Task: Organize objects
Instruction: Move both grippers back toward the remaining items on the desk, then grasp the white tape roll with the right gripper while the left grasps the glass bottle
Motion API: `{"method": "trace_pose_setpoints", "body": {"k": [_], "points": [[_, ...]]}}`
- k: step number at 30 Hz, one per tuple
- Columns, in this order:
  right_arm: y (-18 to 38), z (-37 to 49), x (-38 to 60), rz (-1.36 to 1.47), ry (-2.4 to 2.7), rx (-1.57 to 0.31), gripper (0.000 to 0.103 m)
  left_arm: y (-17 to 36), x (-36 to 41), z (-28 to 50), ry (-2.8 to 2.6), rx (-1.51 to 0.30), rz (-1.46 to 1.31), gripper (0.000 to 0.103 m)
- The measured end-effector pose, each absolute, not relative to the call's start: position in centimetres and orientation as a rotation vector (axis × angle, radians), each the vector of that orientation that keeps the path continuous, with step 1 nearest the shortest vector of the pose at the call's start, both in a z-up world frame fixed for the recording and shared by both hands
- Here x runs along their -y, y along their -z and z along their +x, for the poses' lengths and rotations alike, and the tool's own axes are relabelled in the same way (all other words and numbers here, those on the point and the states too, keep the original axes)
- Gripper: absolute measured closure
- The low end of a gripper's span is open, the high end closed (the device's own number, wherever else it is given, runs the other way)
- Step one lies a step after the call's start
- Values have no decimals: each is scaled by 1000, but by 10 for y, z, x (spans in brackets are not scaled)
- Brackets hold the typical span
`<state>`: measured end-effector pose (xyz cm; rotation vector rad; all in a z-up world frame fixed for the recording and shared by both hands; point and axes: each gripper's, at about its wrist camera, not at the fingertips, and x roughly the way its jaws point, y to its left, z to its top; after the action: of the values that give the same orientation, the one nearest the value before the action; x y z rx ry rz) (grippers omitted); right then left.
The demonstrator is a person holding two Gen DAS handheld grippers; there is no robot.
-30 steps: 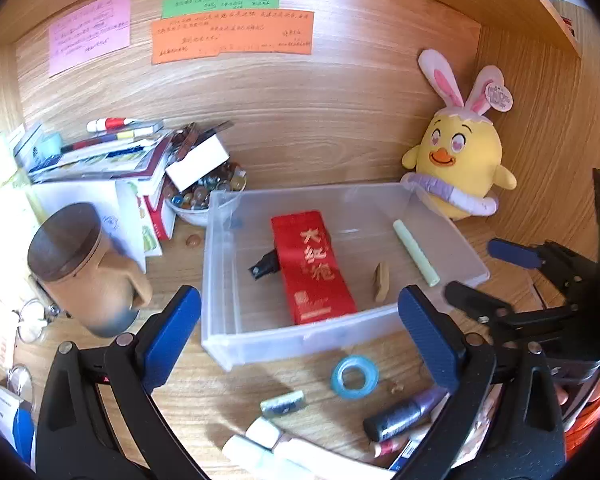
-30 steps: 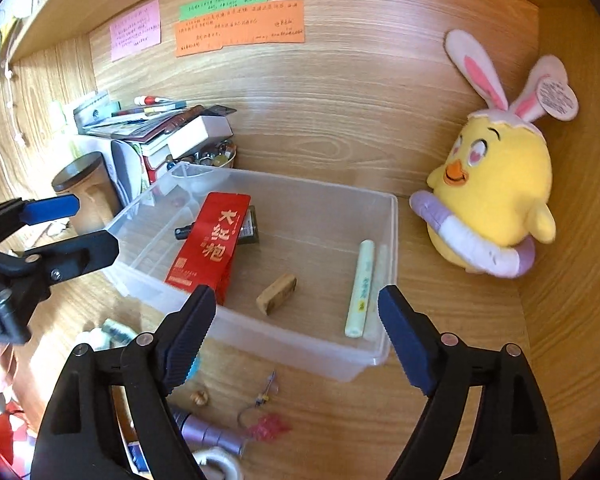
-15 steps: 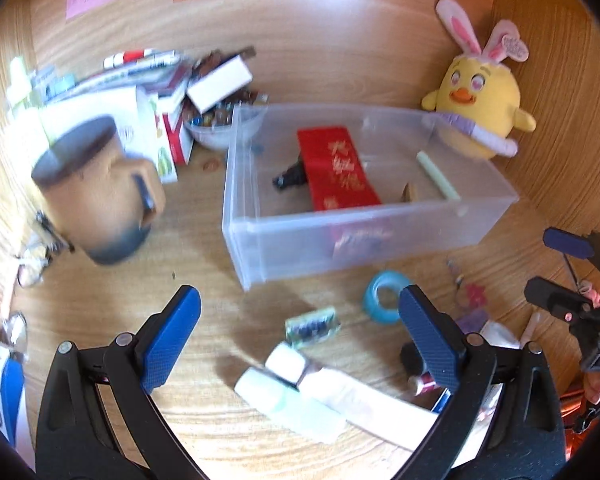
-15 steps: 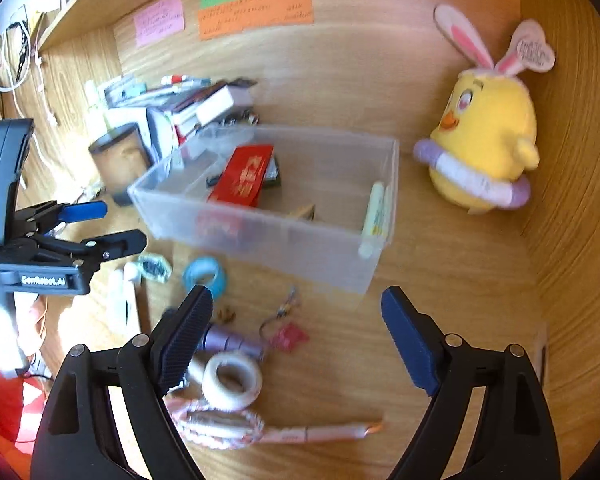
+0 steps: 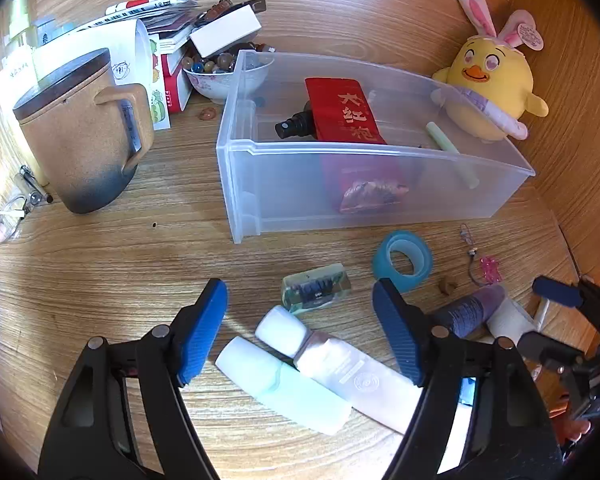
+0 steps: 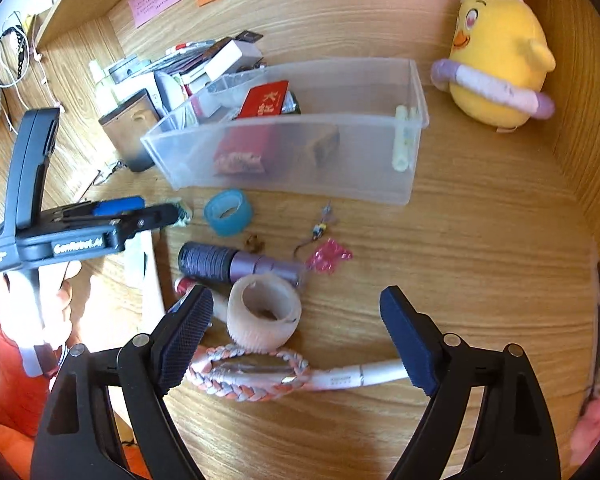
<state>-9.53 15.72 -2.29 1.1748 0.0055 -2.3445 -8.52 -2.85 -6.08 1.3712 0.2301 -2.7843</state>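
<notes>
Left gripper (image 5: 300,332) hovers low over the wooden surface (image 5: 100,264), its blue-padded jaws spread but just now narrowing, with two white tubes (image 5: 320,368) lying between and below them, untouched. Right gripper (image 6: 296,340) is also spread wide and pinches nothing; a translucent tape roll (image 6: 264,312) and a braided pink cord (image 6: 252,376) lie between its jaws.

In the left wrist view, a clear plastic bin (image 5: 380,196) sits at 12 o'clock from the left gripper. Inside it are a red packet (image 5: 344,112), a small black bottle (image 5: 296,124) and a pale green stick (image 5: 448,148). A blue tape ring (image 5: 402,260) lies on the surface just in front of the bin, at 1 o'clock. A small clear green block (image 5: 316,288) lies near the tubes, at 12 o'clock. A tan lidded mug (image 5: 80,132) stands at 10 o'clock, well apart from the bin. A yellow plush chick (image 5: 492,88) with rabbit ears sits at 2 o'clock, behind the bin's far corner.

In the right wrist view, a purple cylinder (image 6: 236,264) lies at 11 o'clock, beside the translucent roll, and a pink charm (image 6: 328,256) lies at 12 o'clock.
</notes>
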Motion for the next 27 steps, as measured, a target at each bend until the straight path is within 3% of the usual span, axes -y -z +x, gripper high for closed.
{"method": "trace_pose_setpoints", "body": {"k": [4,12,16,27], "points": [[28,-92,-156,1191,2318,10,35,64,26,-89,2785,-219,1376,40],[35,-93,-154,1213,2288,35,51,66,21,-91,2818,-171,1384,66],[36,-94,-152,1204,2282,36,66,65,21,-91,2833,-175,1377,67],[23,-88,-158,1132,2362,-1,66,54,23,-83,2837,-174,1304,67]]}}
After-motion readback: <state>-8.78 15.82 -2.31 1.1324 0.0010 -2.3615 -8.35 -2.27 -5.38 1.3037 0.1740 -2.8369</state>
